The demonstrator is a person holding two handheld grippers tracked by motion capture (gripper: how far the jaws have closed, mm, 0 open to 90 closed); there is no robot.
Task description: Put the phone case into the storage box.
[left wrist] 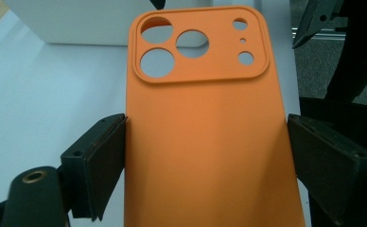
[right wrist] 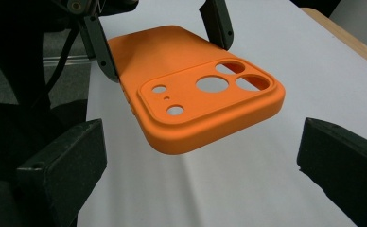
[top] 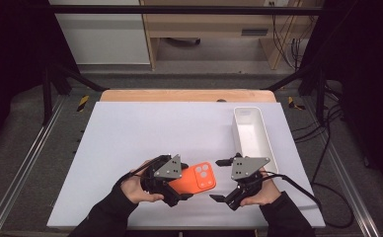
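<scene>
Orange case [top: 195,179] clamped in left gripper [top: 178,190]

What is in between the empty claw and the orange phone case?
Nothing: only bare white table lies between the right gripper and the orange phone case, seen in the right gripper view.
</scene>
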